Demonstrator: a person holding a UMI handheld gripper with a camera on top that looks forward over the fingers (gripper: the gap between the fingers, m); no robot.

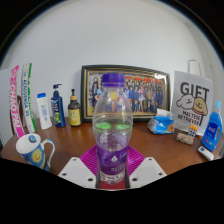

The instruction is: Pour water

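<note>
Pink pads (93, 160) on our gripper (112, 172) flank the base of a clear water bottle (112, 128) with a purple cap; the fingers look pressed against both sides, so we read it as clenched on the bottle. Bottle stands upright on the brown wooden table (62, 140), between the fingers, mostly full. We judge this as the grasp step: nothing lifted or tilted yet. Next move calls for lifting, carrying toward a vessel and tipping; cap appears on, so it may need removing first. Near left, a white mug (33, 150) with blue print looks the likely target. Far side: framed group photo (126, 90), small bottles (58, 108) on the left, a "GIFT" card (192, 100) on the right, white wall (110, 35) behind.
</note>
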